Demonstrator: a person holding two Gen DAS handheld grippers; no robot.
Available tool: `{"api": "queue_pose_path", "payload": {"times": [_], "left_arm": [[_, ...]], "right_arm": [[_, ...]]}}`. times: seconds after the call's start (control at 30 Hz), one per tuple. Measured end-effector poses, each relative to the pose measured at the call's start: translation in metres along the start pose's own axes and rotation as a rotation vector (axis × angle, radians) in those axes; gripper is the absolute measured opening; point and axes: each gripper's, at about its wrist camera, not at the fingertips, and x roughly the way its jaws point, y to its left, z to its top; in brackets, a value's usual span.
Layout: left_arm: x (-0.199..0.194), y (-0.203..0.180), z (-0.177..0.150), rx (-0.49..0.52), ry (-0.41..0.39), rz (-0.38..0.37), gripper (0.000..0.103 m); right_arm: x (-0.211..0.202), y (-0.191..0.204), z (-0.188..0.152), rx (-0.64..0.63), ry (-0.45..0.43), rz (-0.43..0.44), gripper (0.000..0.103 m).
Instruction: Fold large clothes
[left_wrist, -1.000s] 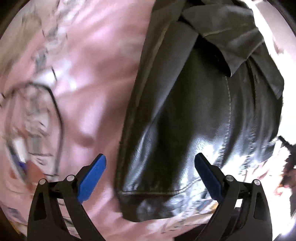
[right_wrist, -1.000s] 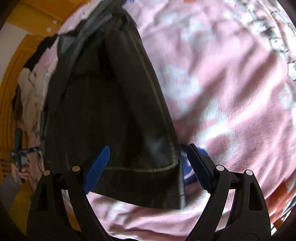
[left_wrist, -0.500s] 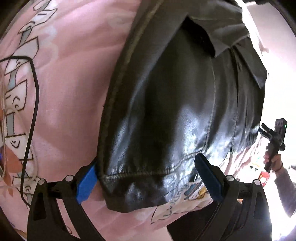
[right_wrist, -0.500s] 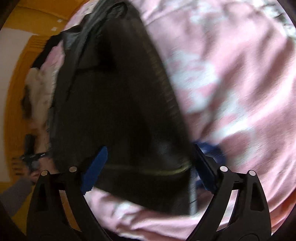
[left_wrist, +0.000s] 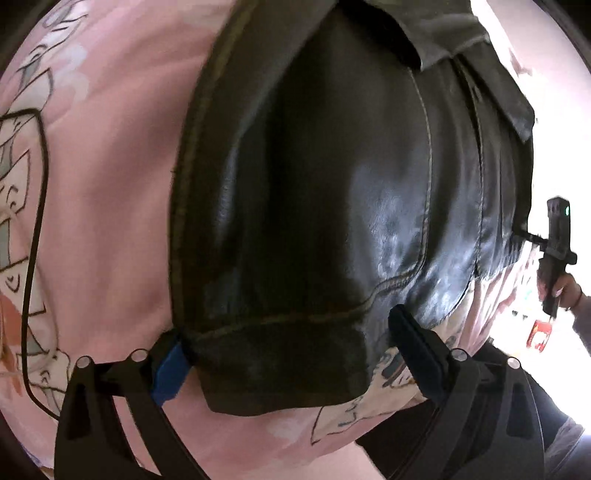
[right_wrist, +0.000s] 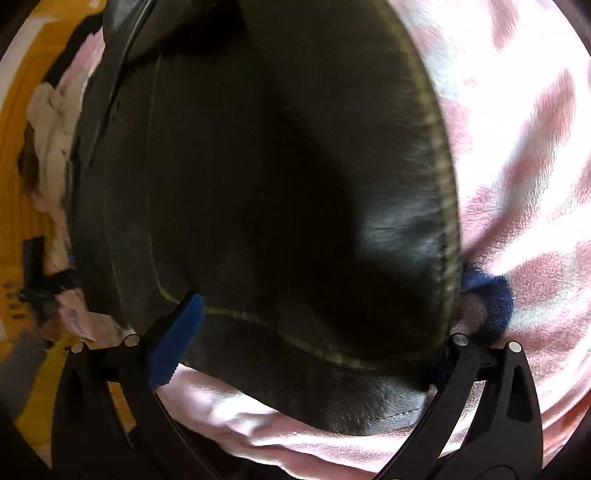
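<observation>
Both grippers (left_wrist: 291, 350) (right_wrist: 321, 325) point steeply down, straddling the jacket's (left_wrist: 325, 206) hem.

right claw (right_wrist: 314, 332) opening — straddles black jacket (right_wrist: 277, 184) hem | pink blanket (right_wrist: 517, 147)

A pink plush blanket (left_wrist: 110, 206) with cartoon prints covered the surface, and a thin black cable (left_wrist: 35, 229) looped across its left part. Orange-yellow wooden panelling (right_wrist: 14, 177) stood at the far left (partly blurred). Strong daylight (left_wrist: 554, 110) bleached the right edge.
</observation>
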Motion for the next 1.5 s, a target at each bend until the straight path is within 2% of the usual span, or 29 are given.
{"api": "queue_pose_path", "payload": {"times": [0.03,0.07,0.1,0.13,0.2,0.27,0.33,0.53,0.57,0.73,0.83,0.93,0.97,1.07,1.17,1.27,1.33,1.47,1.5], "left_arm": [[-0.003,0.003,-0.001,-0.012,-0.011,0.008,0.073],[-0.007,0.006,-0.002,-0.029,-0.02,0.006,0.063],[-0.011,0.007,-0.004,-0.034,-0.027,-0.008,0.051],[-0.015,0.006,-0.005,-0.037,-0.035,-0.031,0.047],[-0.02,0.001,-0.006,-0.019,-0.047,-0.032,0.032],[-0.021,-0.008,-0.004,-0.006,-0.053,-0.029,0.022],[-0.024,-0.018,-0.003,0.01,-0.06,-0.036,0.017],[-0.073,-0.044,0.001,0.036,-0.131,-0.145,0.012],[-0.09,-0.043,0.004,0.022,-0.16,-0.173,0.012],[-0.162,-0.045,0.031,-0.067,-0.308,-0.27,0.012],[-0.2,-0.047,0.06,-0.121,-0.384,-0.264,0.012],[-0.241,-0.063,0.101,-0.115,-0.443,-0.169,0.012],[-0.25,-0.066,0.11,-0.12,-0.455,-0.162,0.012],[-0.288,-0.083,0.16,-0.15,-0.531,-0.136,0.012],[-0.323,-0.083,0.216,-0.209,-0.619,-0.15,0.012],[-0.345,-0.079,0.272,-0.254,-0.68,-0.124,0.012],[-0.354,-0.075,0.324,-0.293,-0.715,-0.081,0.012],[-0.349,-0.077,0.414,-0.318,-0.688,-0.008,0.012],[-0.342,-0.082,0.44,-0.298,-0.661,0.028,0.012]], "right_arm": [[-0.004,0.006,-0.003,-0.026,-0.008,-0.056,0.076],[-0.007,0.005,-0.008,-0.034,-0.018,-0.078,0.067],[-0.016,0.007,-0.012,-0.021,-0.042,-0.064,0.047],[-0.022,0.007,-0.015,-0.002,-0.058,-0.048,0.031],[-0.031,0.007,-0.02,0.044,-0.08,-0.003,0.02],[-0.038,0.011,-0.021,0.061,-0.085,0.005,0.016],[-0.052,0.018,-0.019,0.073,-0.109,0.024,0.009],[-0.122,0.063,0.005,0.145,-0.309,0.199,0.008],[-0.135,0.07,0.016,0.172,-0.347,0.248,0.008],[-0.183,0.081,0.065,0.232,-0.468,0.365,0.008],[-0.22,0.08,0.093,0.22,-0.532,0.414,0.008],[-0.259,0.076,0.127,0.25,-0.566,0.455,0.008],[-0.275,0.07,0.142,0.263,-0.569,0.487,0.008],[-0.304,0.071,0.195,0.208,-0.583,0.508,0.008],[-0.319,0.065,0.256,0.152,-0.579,0.513,0.008],[-0.309,0.04,0.328,0.162,-0.562,0.548,0.008],[-0.299,0.02,0.37,0.17,-0.544,0.567,0.008],[-0.272,-0.01,0.455,0.162,-0.509,0.53,0.008],[-0.262,-0.017,0.477,0.173,-0.492,0.482,0.008]]}}
